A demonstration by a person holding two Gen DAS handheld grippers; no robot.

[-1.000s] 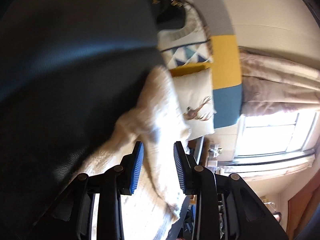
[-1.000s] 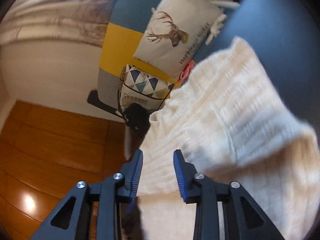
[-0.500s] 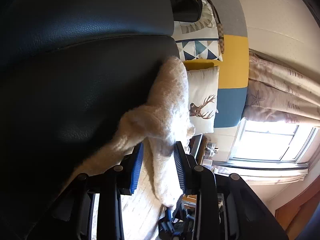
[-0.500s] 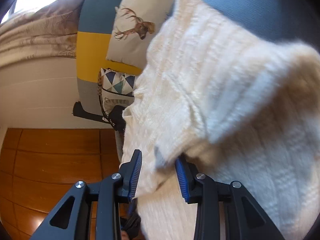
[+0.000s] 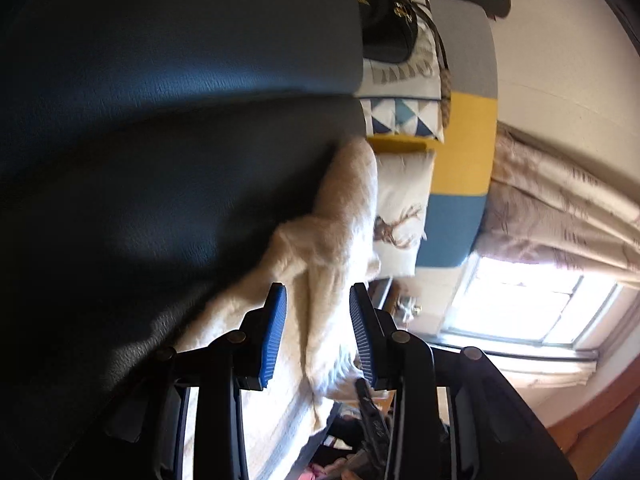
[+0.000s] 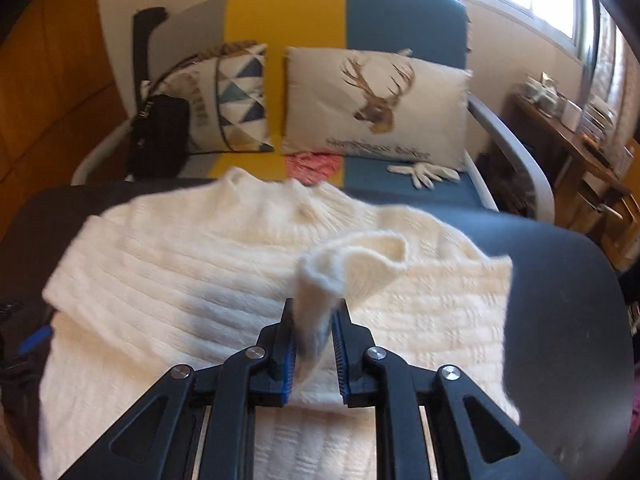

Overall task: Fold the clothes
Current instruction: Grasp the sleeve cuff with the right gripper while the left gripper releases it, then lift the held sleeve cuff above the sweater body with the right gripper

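Left gripper: jaws opening, spread, sweater fabric lying between the pads, not pinched. Sweater lies flat on the dark table. Right gripper: jaws closing, pinching the sleeve cuff.

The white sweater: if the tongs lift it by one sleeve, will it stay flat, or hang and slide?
The white sweater looks floppy: the sleeve end curls over where the closing right tongs pinch it. Its fluffy knit probably grips the pads. On the smooth dark surface, the body may drag along.
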